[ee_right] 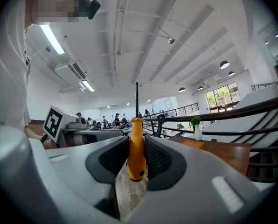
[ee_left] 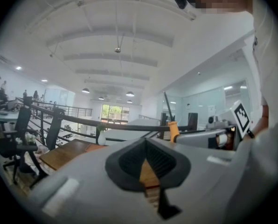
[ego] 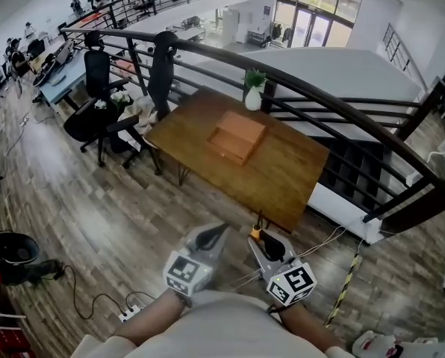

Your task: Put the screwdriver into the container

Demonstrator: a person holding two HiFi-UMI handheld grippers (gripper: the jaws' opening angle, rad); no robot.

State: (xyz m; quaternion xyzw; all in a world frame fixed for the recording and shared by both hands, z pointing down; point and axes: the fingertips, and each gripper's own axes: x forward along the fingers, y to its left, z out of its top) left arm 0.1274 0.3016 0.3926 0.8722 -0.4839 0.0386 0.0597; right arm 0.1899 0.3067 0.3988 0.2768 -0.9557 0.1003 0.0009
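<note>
A screwdriver (ee_right: 136, 149) with an orange handle and a thin black shaft stands upright between the pads of my right gripper (ee_right: 136, 143), which is shut on the handle. In the head view that right gripper (ego: 257, 237) is just short of the near edge of the wooden table (ego: 282, 185), the orange handle (ego: 255, 233) showing at its tips. My left gripper (ego: 222, 229) is beside it, shut and holding nothing; its pads (ee_left: 129, 160) meet at the tips. The container, a flat wooden box (ego: 237, 136), lies in the middle of the table, well beyond both grippers.
A white vase with a green plant (ego: 253, 93) stands at the table's far edge. A dark curved railing (ego: 342, 114) runs behind the table. Office chairs (ego: 95, 88) stand to the left. Cables and a power strip (ego: 129, 313) lie on the wood floor.
</note>
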